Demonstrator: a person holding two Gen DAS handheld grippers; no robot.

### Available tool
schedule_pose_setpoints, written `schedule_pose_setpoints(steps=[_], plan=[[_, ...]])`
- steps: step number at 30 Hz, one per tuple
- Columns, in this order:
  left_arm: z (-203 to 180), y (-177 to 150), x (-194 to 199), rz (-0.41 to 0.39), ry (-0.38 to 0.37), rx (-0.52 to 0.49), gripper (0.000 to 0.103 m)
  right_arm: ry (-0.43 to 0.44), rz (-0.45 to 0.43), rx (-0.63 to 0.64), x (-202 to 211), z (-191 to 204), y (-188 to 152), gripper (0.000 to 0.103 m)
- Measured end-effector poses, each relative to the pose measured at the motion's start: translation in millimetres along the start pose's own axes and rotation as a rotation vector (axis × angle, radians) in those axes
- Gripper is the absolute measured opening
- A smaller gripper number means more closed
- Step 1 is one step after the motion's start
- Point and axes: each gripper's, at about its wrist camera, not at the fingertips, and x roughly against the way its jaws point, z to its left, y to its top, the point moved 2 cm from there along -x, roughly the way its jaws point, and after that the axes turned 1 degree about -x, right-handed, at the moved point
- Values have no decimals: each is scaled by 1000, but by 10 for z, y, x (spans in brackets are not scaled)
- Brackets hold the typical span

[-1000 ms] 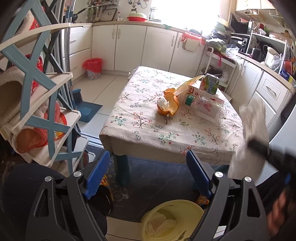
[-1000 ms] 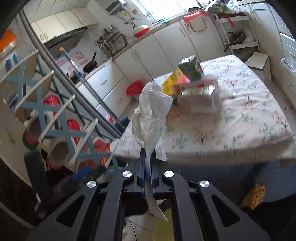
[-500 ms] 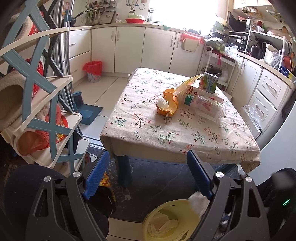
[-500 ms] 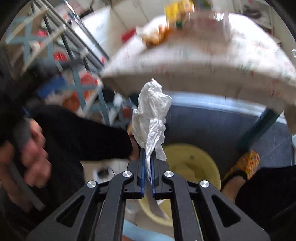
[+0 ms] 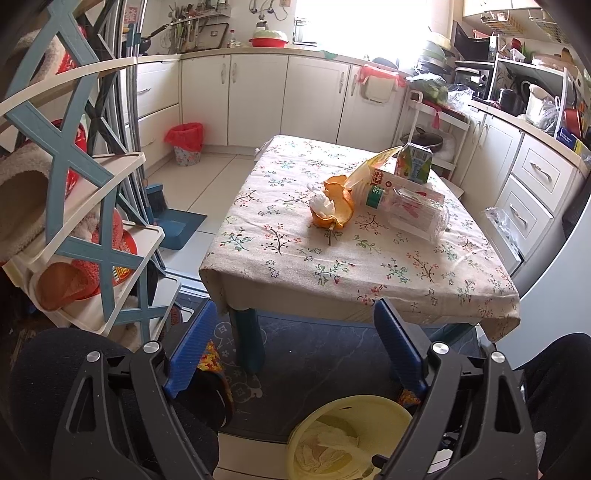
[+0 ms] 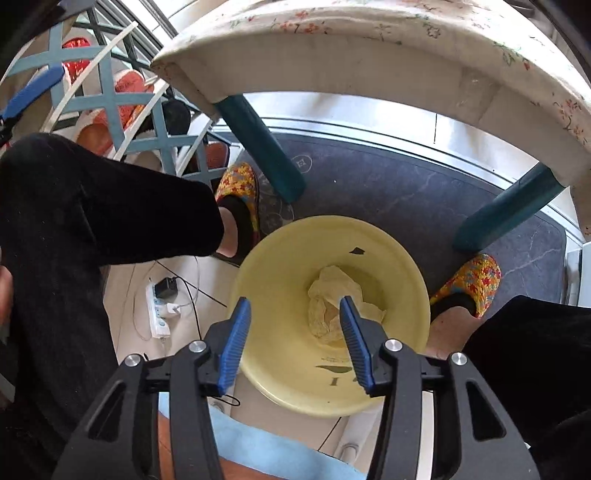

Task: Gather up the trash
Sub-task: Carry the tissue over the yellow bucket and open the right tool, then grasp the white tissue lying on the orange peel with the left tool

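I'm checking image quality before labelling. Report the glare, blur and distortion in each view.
Left wrist view: the window is blown out white, the table is sharp, and the rack bows with fisheye curvature. Right wrist view: even light, no motion blur, the yellow bin is crisp, and the table edge bends into an arc.

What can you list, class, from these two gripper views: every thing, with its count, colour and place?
bin: one, yellow, on floor between the feet
crumpled paper: some, pale, inside bin
table: one, floral cloth, teal legs, ahead
orange peel: one pile, orange, mid-table, tissue in it
juice carton: one, green, far side of table
clear plastic box: one, on its side, right of peel
red bin: one, by cabinets
slippers: two, patterned, on the person's feet
left gripper: open, empty
right gripper: over bin, jaws opening, empty
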Motion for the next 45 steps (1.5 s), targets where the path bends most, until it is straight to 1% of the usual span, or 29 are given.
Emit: schedule_pose_setpoints(steps=[3,4,5,11,13,18,20,22,25,29,31,34,37,40,45], plan=[[-6,-10,2,1,2,-5,83,11,-35,-3,53,1,12,56],[-6,-12,4,1,3,-7,83,12,-52,-3,78,-2,26,58],[-9,-18,7,1,3,-9,83,15,-74,-4,118,-3,30,59],[-14,-25,-1,5,4,-9,83,30,-172,-28,274,-38,110,59],[-11,-29,-12,10,4,-7,84,34,-219,-35,356,-49,134,59],[-21,-24,-50,21,-2,-1,84,28,-311,-51,519,-107,197,59],[-16,-2,-68,29,-11,7,84,13,-351,-51,617,-140,253,60],[-2,36,-100,40,-31,27,84,-21,-408,-39,771,-184,346,64],[-18,110,-155,45,-39,34,84,-86,-491,5,1017,-266,547,67],[-50,336,-247,29,-34,18,84,-138,-544,48,1261,-426,882,68],[-80,500,-352,22,-25,-9,84,-163,-566,77,1347,-497,1036,73],[-138,716,-649,55,-7,-62,84,-200,-580,109,1404,-605,1287,73],[-220,893,-1000,116,11,-139,83,-202,-566,120,1366,-709,1543,73],[-328,1030,-1275,144,38,-232,83,-213,-550,122,1290,-830,1744,74],[-459,1156,-1606,173,73,-338,83,-203,-514,84,1189,-1007,1992,74]])
